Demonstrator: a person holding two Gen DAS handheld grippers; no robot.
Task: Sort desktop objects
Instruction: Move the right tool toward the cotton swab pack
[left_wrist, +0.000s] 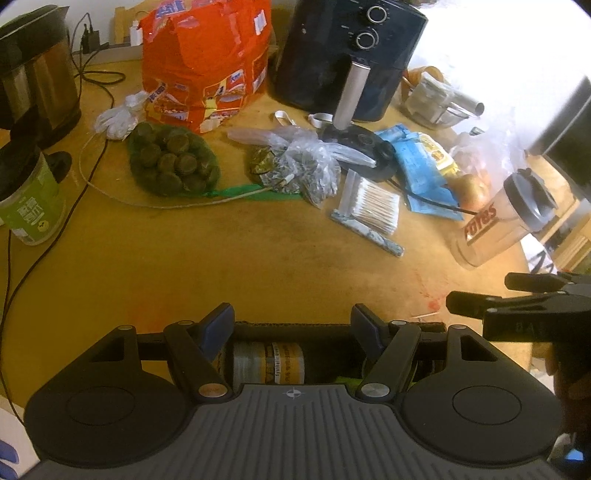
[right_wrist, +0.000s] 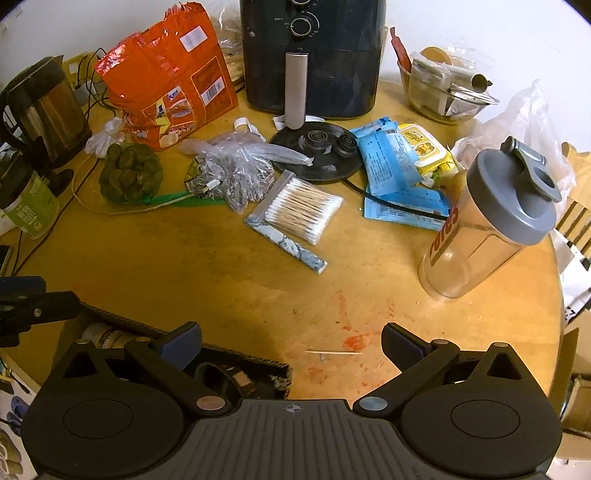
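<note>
My left gripper: jaws apart, empty, over the dark cardboard box holding a labelled jar
My right gripper: wide, empty
Left: clear bag of cotton swabs, grey-lidded shaker bottle, green net bag unsorted on the round wooden table

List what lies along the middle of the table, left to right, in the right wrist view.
Green can → net bag of dark round things → clear bag of seeds → pack of cotton swabs → blue packets → shaker bottle with grey lid.
</note>
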